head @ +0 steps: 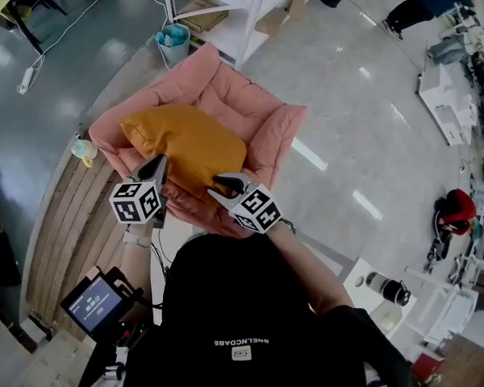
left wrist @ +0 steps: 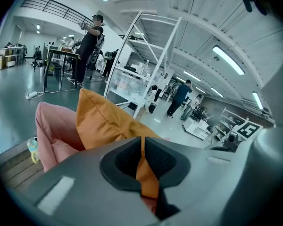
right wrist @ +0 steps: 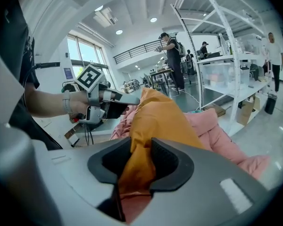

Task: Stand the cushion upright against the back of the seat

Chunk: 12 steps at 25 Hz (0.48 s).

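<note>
The orange cushion lies in the middle of the pink seat, left of centre in the head view. Its near edge is taken up by both grippers. The left gripper has its jaws closed almost fully on a thin fold at the cushion's near left corner. The right gripper has its jaws closed on a thicker bunch of the same fabric at the near right corner, and the cloth fills the gap between the pads.

The task looks to be at an early to middle stage. The cushion is gripped and its near edge appears raised off the seat, with one corner pointing up in the left gripper view. It still slants rather than stands, and it is not yet set against the seat's back, which rises toward the top of the head view near a white shelf. Tipping it upright and leaning it there remains to be done.

The marker cubes and the person's body hide the front of the seat. The underside of the cushion is out of sight. Whether its far edge already touches the back cannot be told.
</note>
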### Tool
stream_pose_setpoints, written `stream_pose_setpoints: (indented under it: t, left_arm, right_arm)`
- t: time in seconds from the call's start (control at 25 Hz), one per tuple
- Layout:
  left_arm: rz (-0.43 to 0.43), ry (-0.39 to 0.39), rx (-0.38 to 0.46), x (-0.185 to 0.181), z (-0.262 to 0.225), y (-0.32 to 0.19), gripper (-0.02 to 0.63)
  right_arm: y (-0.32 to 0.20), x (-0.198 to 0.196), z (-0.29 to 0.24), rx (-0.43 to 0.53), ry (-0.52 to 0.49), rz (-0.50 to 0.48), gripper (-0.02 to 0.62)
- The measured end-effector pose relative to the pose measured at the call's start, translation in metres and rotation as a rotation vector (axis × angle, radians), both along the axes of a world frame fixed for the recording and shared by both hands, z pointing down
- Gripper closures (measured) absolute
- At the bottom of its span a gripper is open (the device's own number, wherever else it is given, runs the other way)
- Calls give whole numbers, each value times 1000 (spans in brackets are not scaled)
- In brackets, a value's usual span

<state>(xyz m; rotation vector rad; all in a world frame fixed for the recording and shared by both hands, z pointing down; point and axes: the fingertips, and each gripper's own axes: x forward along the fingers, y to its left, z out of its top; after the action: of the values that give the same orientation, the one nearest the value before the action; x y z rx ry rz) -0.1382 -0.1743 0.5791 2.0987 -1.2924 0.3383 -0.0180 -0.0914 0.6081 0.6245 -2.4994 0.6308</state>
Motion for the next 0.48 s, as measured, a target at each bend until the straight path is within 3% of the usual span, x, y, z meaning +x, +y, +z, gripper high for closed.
stream_pose_setpoints:
  t: [0.16, 0.36, 0.48]
  left_arm:
    - [14, 24, 31, 11, -21, 28, 594]
    - [63, 45, 61, -18, -32, 53, 594]
    - [84, 60, 75, -10, -39, 52, 594]
  right_arm:
    - [15, 6, -16, 13, 16, 3, 449]
    - [25, -30, -20, 35, 48, 16, 445]
    - [17, -18, -22, 55, 65, 30, 443]
